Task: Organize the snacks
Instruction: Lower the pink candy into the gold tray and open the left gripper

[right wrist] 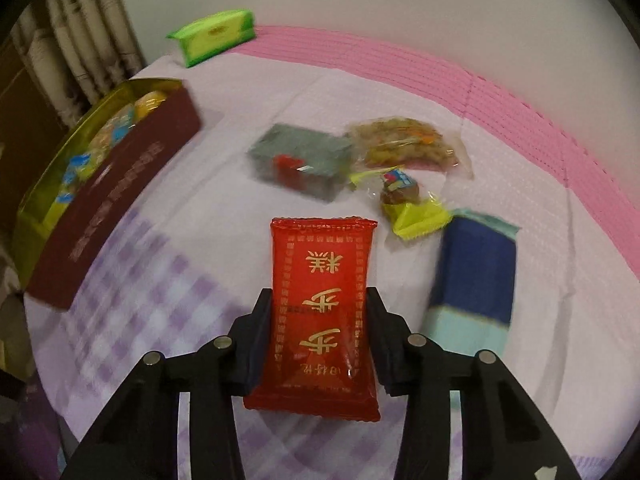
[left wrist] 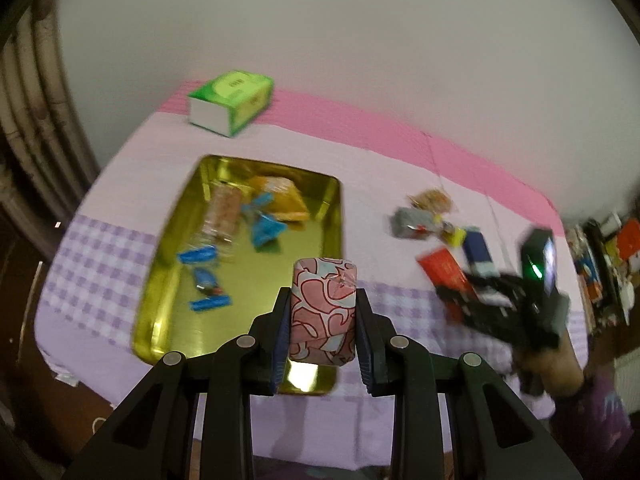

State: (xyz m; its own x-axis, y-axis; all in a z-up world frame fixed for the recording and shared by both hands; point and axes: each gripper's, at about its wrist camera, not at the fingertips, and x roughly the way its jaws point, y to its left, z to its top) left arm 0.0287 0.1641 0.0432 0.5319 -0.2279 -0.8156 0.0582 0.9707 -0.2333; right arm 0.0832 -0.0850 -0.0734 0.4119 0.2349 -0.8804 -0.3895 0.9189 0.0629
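Over the gold tin (left wrist: 160, 312), at its five-o'clock corner, the left gripper (left wrist: 322, 316) is clenched on a pink patterned snack (left wrist: 324, 308); carry it toward eleven o'clock, clear of the rim, before letting go. The right gripper (right wrist: 320, 332) has its pads against a red packet (right wrist: 324, 300) lying on the tablecloth (right wrist: 180, 280); lift it straight.

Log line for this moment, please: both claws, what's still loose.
left claw: shut on pink snack, above gold tin | right claw: around red packet | loose: grey pack, blue pack
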